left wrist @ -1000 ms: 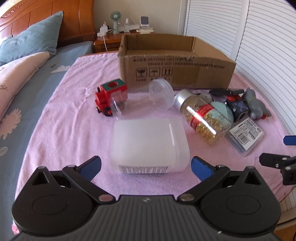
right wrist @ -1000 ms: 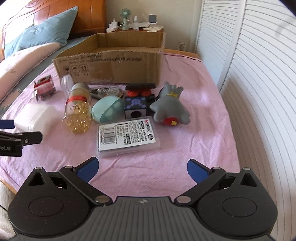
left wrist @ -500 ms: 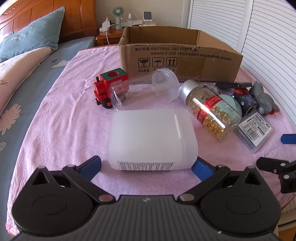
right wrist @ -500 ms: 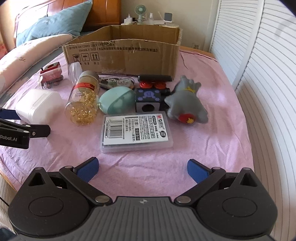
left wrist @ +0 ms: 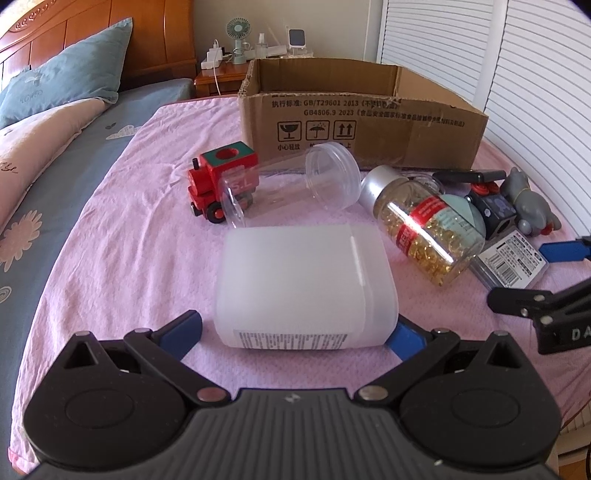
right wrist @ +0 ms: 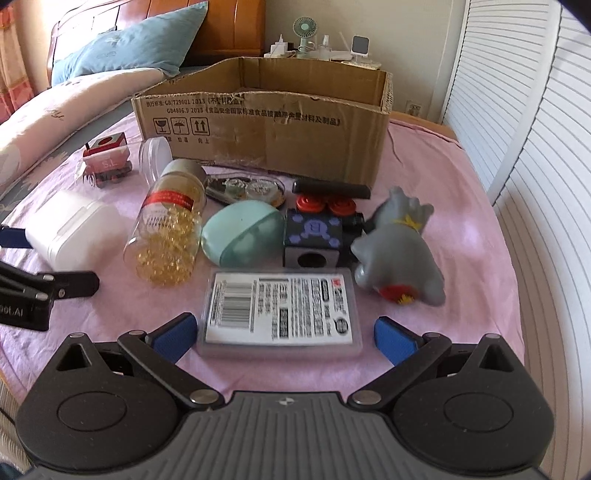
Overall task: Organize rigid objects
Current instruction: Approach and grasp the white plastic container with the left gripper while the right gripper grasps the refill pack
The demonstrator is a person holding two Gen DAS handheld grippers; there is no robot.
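A white plastic container [left wrist: 306, 284] lies on its side on the pink cloth. My left gripper [left wrist: 295, 334] is open, its fingers on either side of the container's near end. A flat clear card case [right wrist: 280, 310] lies in front of my right gripper [right wrist: 284, 338], which is open with its fingers beside the case's near corners. Behind are a capsule bottle [right wrist: 166, 236], a teal egg-shaped case [right wrist: 242, 234], a dark cube toy [right wrist: 314, 236], a grey plush figure [right wrist: 400, 251], a red toy train [left wrist: 221, 177] and a clear jar [left wrist: 291, 181]. An open cardboard box [left wrist: 362, 118] stands at the back.
The pink cloth [left wrist: 129, 229] covers the bed's foot; pillows [left wrist: 62, 85] lie at far left. A nightstand with a small fan [left wrist: 238, 35] is behind the box. White louvered doors [right wrist: 546, 155] run along the right. A flat clear pack [right wrist: 243, 190] and a black bar [right wrist: 330, 190] lie by the box.
Both grippers have moved forward and down. The left fingers now flank the white container; the right fingers now flank the card case.
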